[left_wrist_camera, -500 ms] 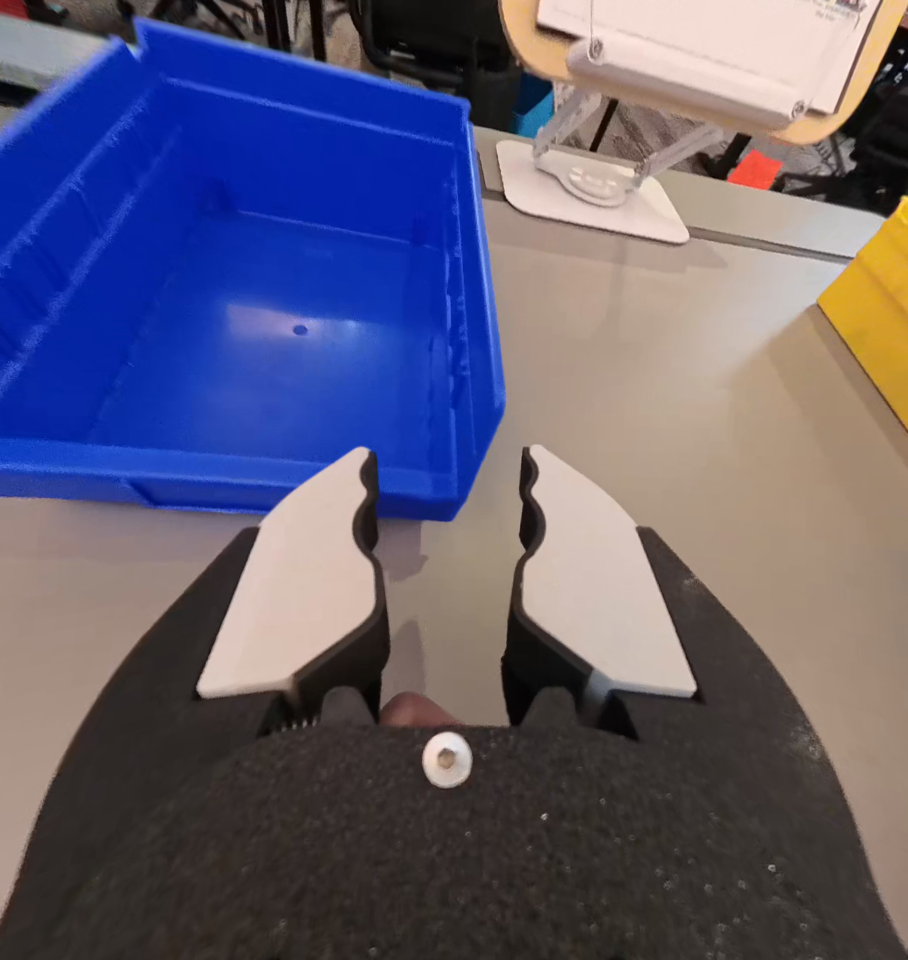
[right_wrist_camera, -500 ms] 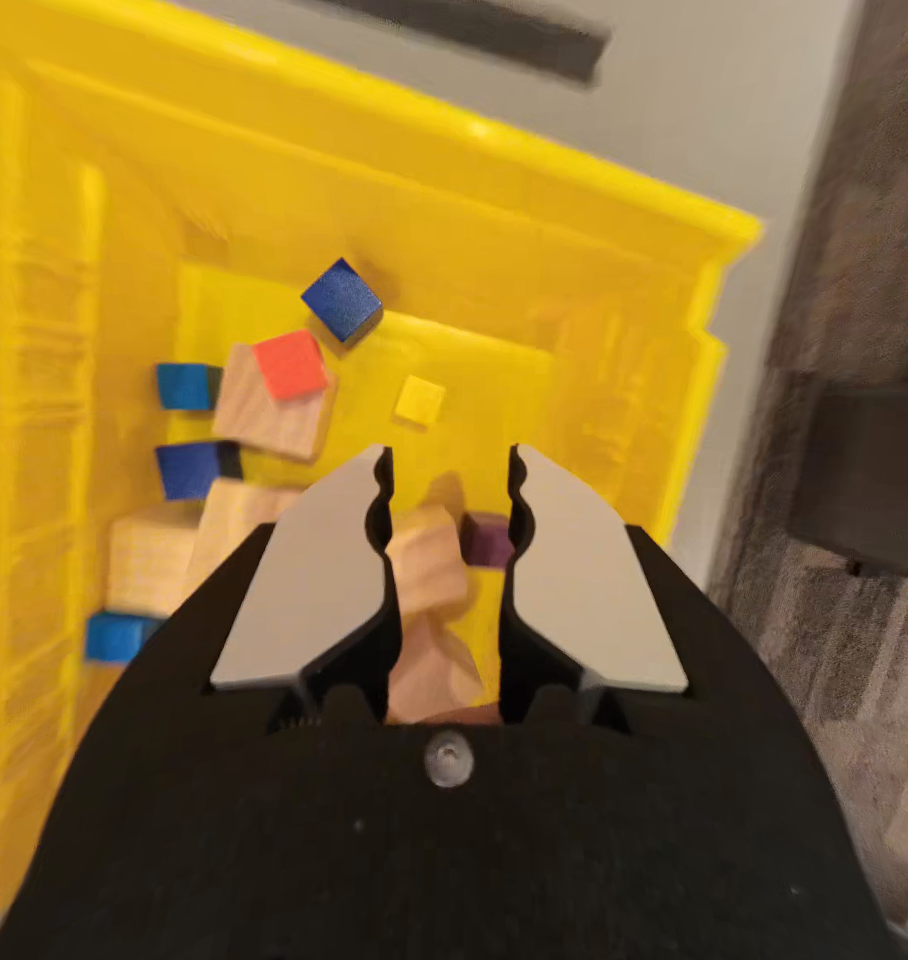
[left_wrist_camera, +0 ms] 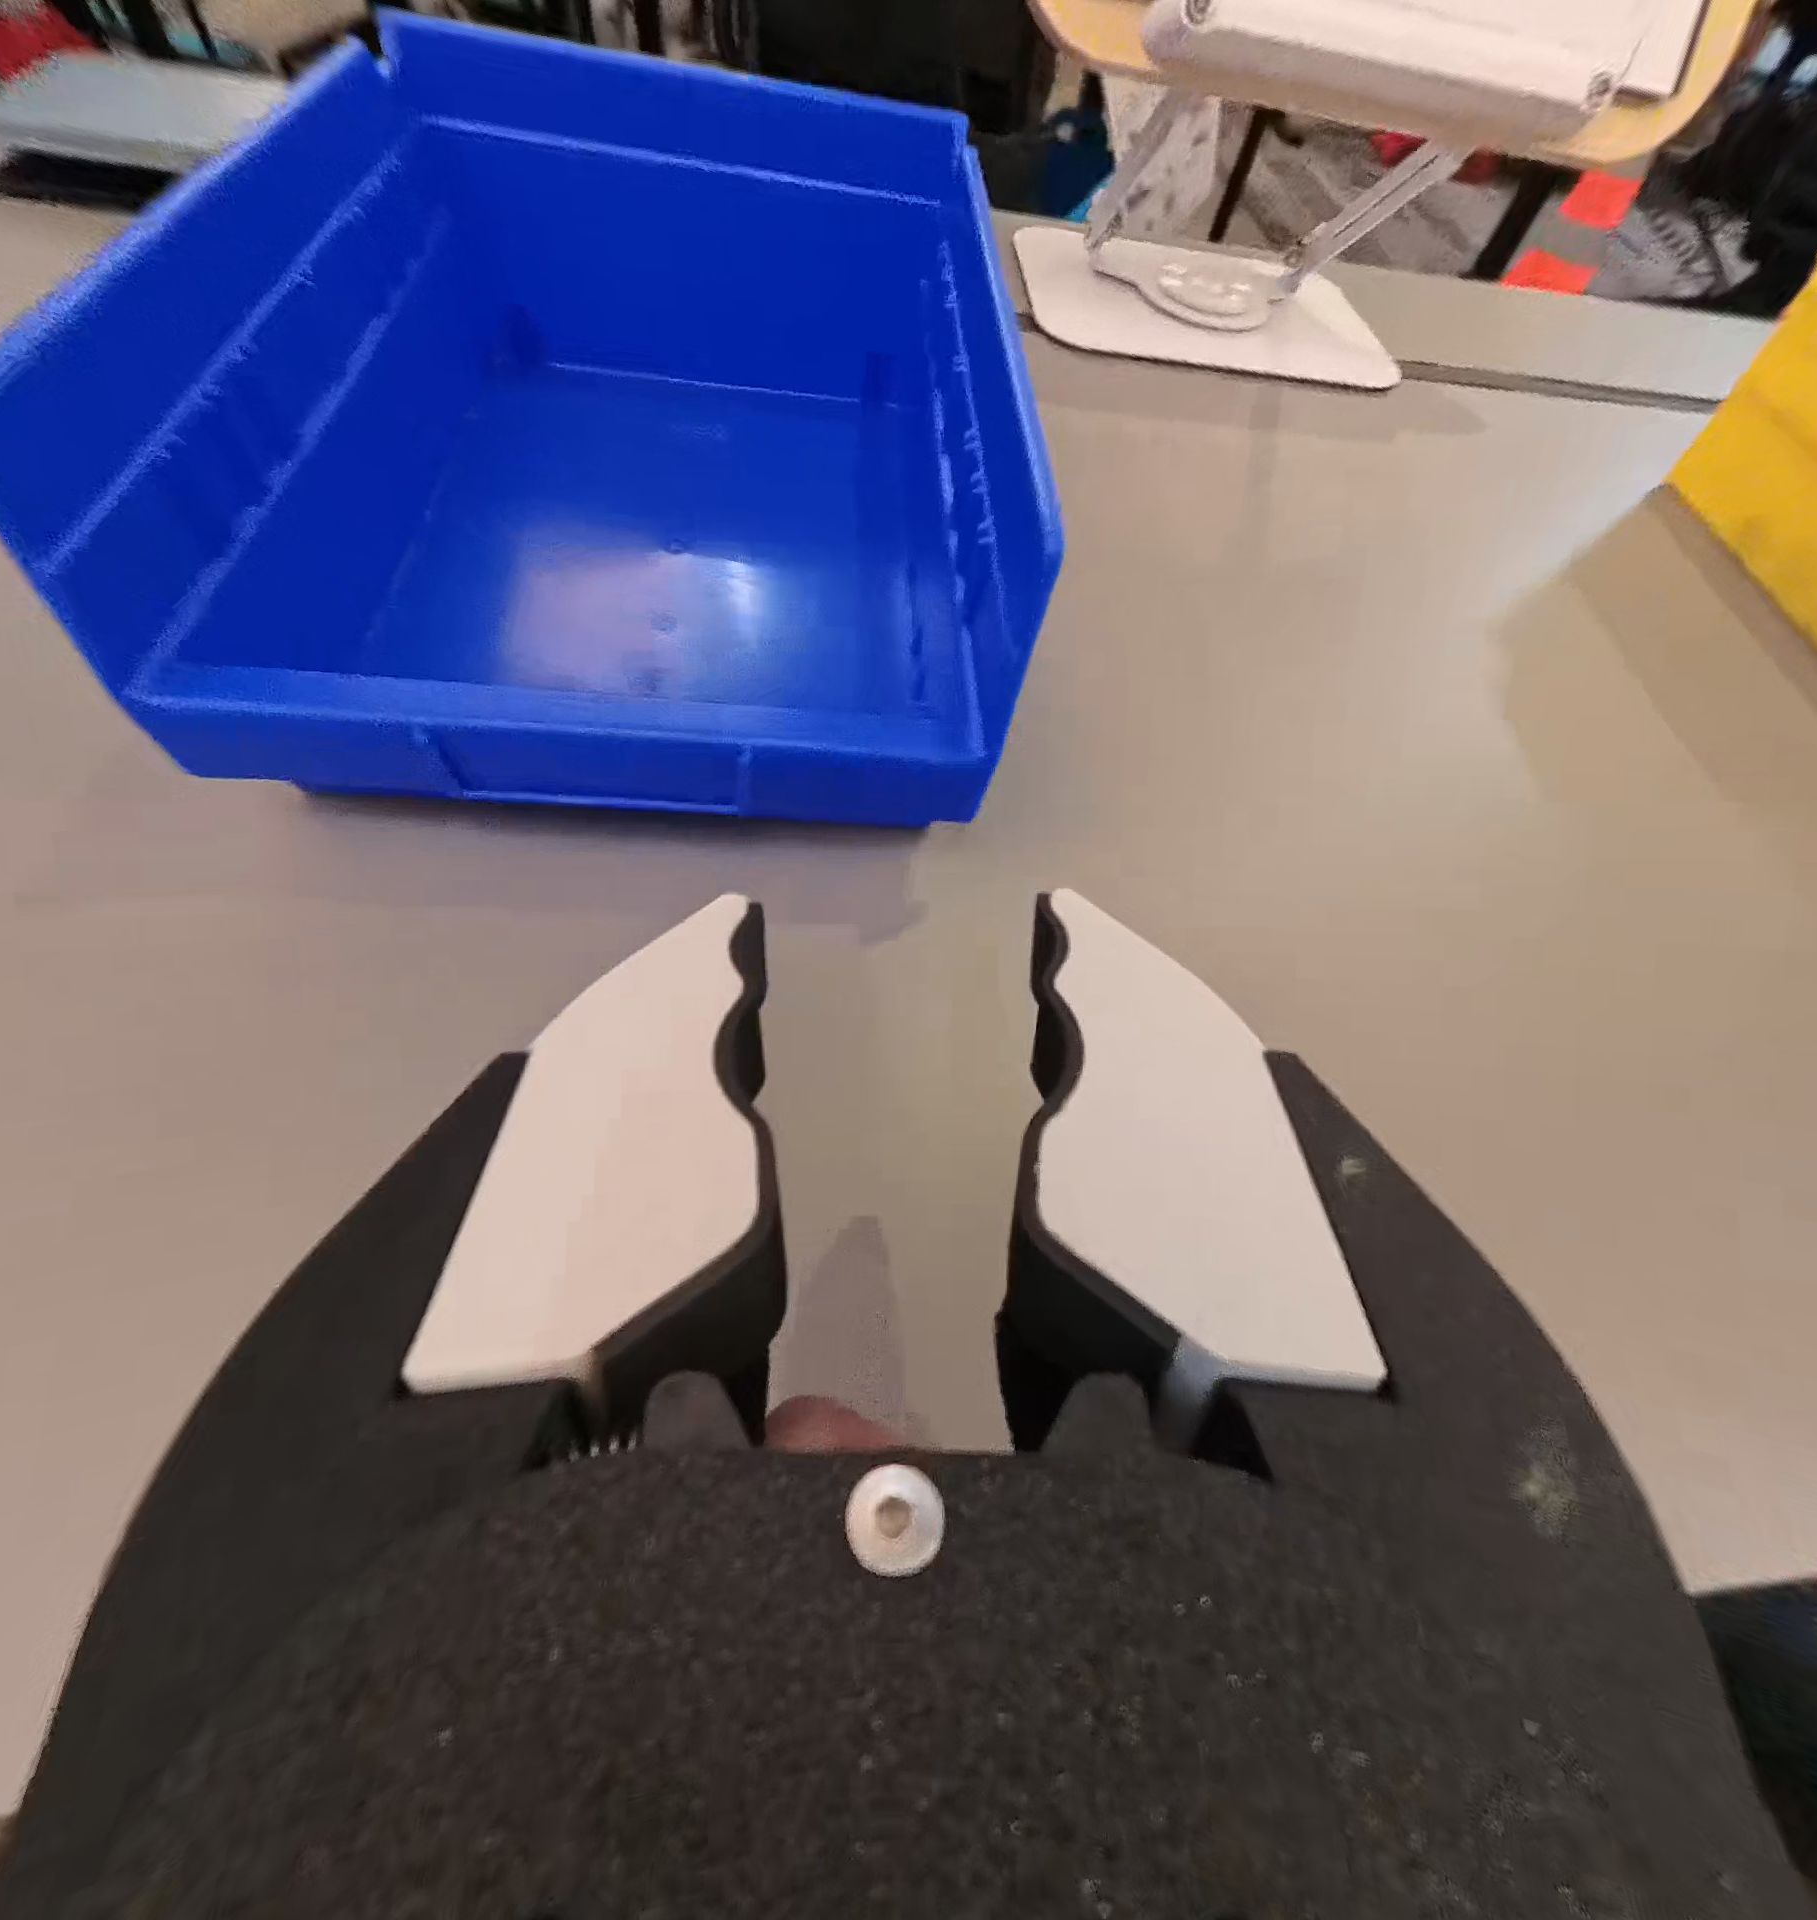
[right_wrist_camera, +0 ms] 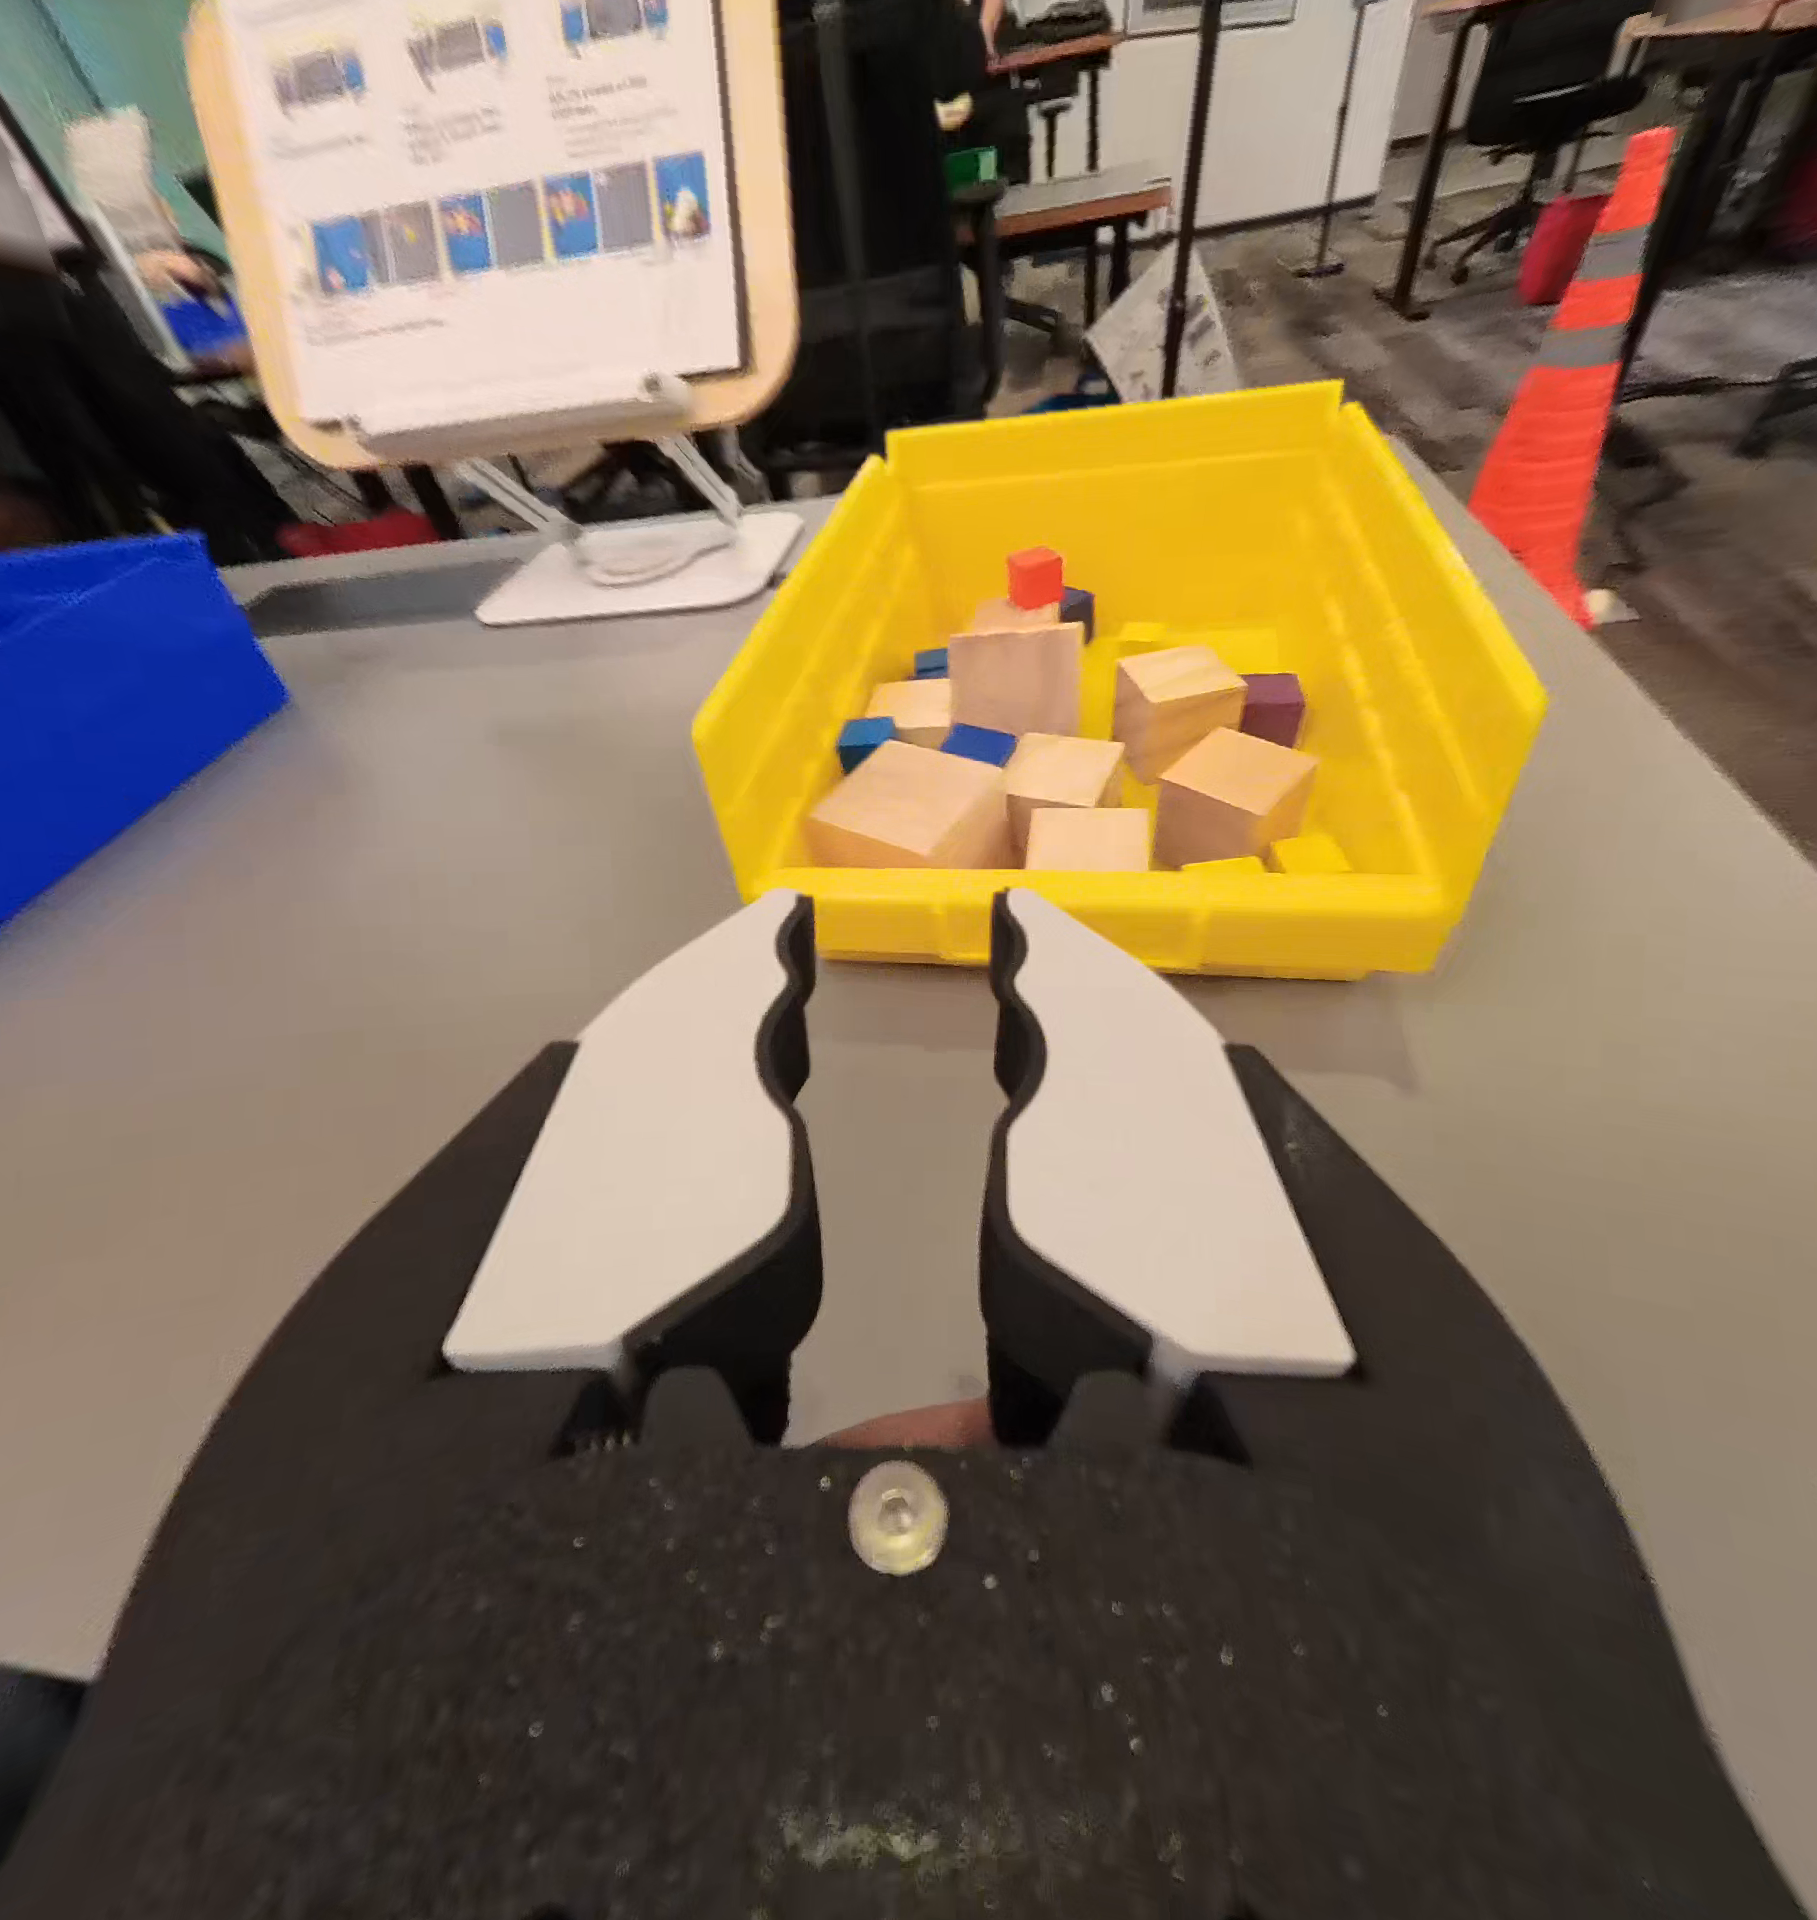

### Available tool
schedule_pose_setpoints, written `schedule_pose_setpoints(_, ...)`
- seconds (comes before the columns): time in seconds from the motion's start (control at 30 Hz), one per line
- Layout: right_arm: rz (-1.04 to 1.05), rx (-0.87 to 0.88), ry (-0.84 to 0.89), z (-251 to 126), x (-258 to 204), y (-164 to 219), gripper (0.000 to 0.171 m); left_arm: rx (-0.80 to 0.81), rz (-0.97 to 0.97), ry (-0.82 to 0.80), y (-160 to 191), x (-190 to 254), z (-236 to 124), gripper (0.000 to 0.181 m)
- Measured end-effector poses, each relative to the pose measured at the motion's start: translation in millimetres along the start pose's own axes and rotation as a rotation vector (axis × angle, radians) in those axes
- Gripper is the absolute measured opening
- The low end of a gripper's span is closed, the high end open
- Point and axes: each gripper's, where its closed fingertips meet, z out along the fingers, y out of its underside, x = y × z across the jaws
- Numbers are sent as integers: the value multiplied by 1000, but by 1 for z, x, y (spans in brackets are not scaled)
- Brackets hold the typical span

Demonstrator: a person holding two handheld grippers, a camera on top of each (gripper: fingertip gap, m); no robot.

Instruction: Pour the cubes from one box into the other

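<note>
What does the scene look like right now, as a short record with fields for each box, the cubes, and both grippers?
blue box: empty, on grey table
yellow box: holds the cubes, upright on table
cubes: wooden and small coloured ones, heaped
left gripper: open, holding nothing, short of blue box
right gripper: open, holding nothing, just before yellow box

The right gripper (right_wrist_camera: 899,906) hovers over a grey counter (right_wrist_camera: 468,935), jaws parted and empty. At twelve o'clock, just beyond it, a yellow box (right_wrist_camera: 1122,925) holds wooden and coloured cubes (right_wrist_camera: 1065,769). A blue box (right_wrist_camera: 83,686) sits at nine o'clock, a document stand (right_wrist_camera: 499,208) at eleven.
</note>
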Motion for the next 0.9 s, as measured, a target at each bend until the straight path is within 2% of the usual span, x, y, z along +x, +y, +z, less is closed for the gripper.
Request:
schedule_pose_setpoints(0.13, 32, -24, -23, 5, 5, 2, 36, 74, 91, -39, -10, -12, 8, 44)
schedule_pose_setpoints(0.23, -13, -22, 24, 7, 14, 5, 35, 90, 103, -54, -14, -17, 12, 44)
schedule_pose_setpoints(0.37, -22, -59, 13, 13, 15, 14, 34, 76, 97, -67, -12, -18, 14, 44)
schedule_pose_setpoints(0.6, -47, -71, 26, 13, 16, 15, 34, 39, 217, -201, -4, -28, 15, 44)
schedule_pose_setpoints(0.9, -77, -86, 31, 16, 13, 18, 34, 12, 172, -175, 1, -30, 17, 45)
